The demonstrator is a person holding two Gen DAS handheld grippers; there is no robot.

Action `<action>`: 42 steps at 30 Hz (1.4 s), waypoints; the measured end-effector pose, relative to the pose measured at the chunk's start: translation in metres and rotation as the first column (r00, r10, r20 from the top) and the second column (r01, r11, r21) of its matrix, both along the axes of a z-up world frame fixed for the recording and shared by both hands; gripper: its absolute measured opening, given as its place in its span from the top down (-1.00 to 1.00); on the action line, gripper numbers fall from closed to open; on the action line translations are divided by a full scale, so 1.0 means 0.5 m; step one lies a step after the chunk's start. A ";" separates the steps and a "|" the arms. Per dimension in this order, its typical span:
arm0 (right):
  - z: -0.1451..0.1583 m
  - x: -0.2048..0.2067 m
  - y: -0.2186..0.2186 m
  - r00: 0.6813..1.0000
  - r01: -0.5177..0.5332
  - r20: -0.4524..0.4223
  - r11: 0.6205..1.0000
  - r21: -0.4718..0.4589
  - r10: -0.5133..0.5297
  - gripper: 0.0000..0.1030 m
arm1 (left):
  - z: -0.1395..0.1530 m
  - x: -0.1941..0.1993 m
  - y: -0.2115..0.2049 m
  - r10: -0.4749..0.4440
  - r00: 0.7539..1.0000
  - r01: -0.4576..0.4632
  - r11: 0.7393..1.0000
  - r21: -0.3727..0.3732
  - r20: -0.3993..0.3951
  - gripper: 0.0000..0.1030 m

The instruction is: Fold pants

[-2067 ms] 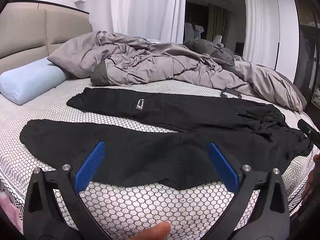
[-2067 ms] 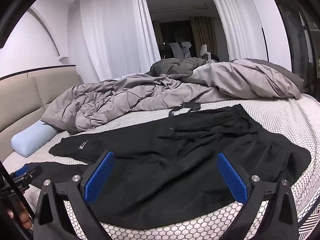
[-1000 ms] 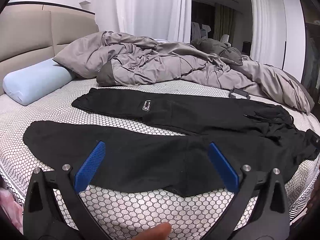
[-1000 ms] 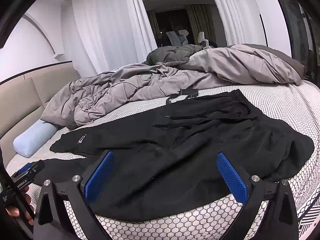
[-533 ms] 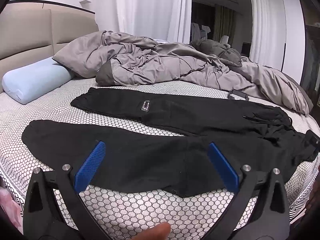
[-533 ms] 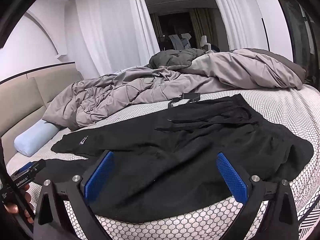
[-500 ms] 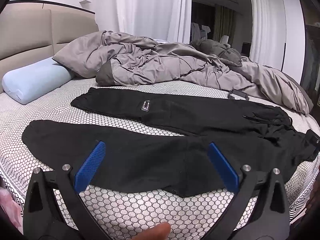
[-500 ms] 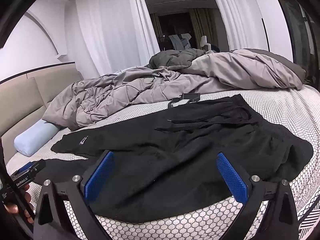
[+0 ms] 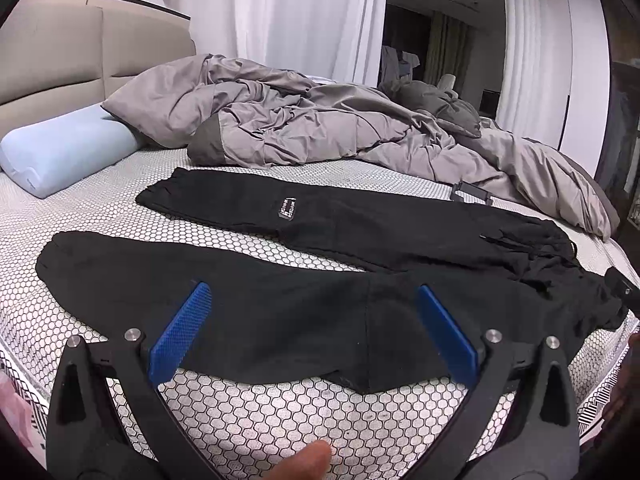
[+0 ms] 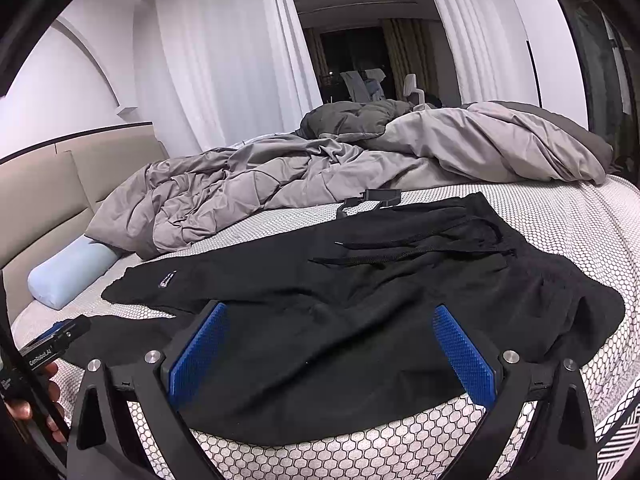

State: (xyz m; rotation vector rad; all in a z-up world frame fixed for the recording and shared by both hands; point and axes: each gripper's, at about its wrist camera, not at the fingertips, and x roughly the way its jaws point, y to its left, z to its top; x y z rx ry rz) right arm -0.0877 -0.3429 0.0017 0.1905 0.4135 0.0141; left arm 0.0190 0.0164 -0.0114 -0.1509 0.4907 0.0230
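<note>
Little has changed: both claws still hover wide and empty. The left claw (image 9: 312, 330) and right claw (image 10: 330, 346) face the unfolded black pants (image 9: 280, 308), so no fold has begun.

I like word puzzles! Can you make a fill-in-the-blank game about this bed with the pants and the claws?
1. The pants lying flat on the bed are coloured ____.
2. Both the left claw and right claw are ____, holding nothing.
3. The pads on each claw are coloured ____.
4. The pillow beside the grey duvet is light ____.

Missing words: black; open; blue; blue
</note>
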 end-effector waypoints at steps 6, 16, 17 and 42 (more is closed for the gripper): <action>-0.004 0.005 -0.002 1.000 0.008 -0.012 1.000 0.001 -0.008 -1.00 | 0.001 0.006 0.014 0.014 1.000 -0.014 1.000 -0.019 -0.012 -0.98; -0.007 0.011 -0.006 0.999 -0.024 -0.023 1.000 0.006 0.024 -1.00 | 0.000 0.008 0.021 -0.005 1.000 0.005 1.000 -0.010 -0.009 -0.98; -0.006 0.011 -0.006 0.999 -0.030 -0.022 1.000 0.007 0.030 -1.00 | 0.001 0.006 0.022 -0.004 1.000 0.004 1.000 -0.015 -0.008 -0.98; 0.043 -0.087 -0.204 0.992 0.107 -0.073 0.992 0.070 -0.102 -1.00 | 0.052 -0.034 0.243 0.113 0.992 -0.123 0.975 -0.186 -0.059 -0.98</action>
